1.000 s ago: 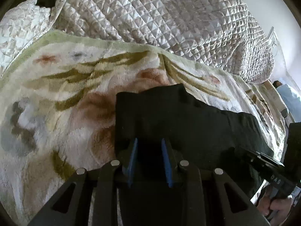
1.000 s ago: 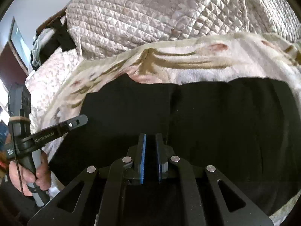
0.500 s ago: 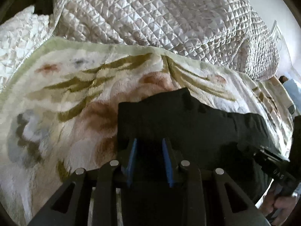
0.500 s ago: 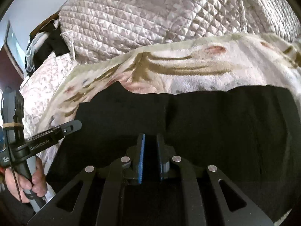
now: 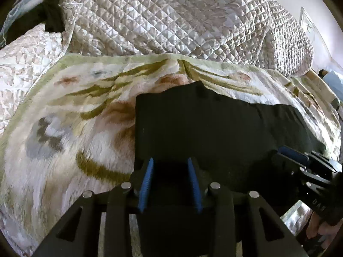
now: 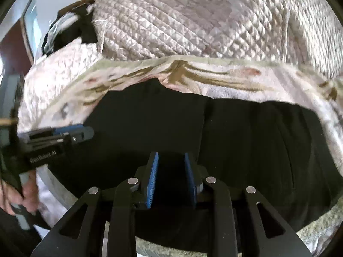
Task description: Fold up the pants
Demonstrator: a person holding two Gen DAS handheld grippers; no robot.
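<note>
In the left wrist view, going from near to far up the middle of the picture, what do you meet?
Left tongs, their jaws opening over dark cloth → black pants lying flat → floral blanket → quilted bedspread heaped behind it.

right tongs (image 6: 171, 160) opening, nothing gripped | black pants (image 6: 246, 137) on blanket (image 6: 225, 81)

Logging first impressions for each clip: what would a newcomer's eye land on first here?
The black pants lie spread dark across the pale floral blanket, filling the middle of both views. Behind them a shiny quilted bedspread is heaped up. In front, the left gripper and right gripper stand over the near edge, blue-padded jaws opening, pads apart with black cloth behind them.
</note>
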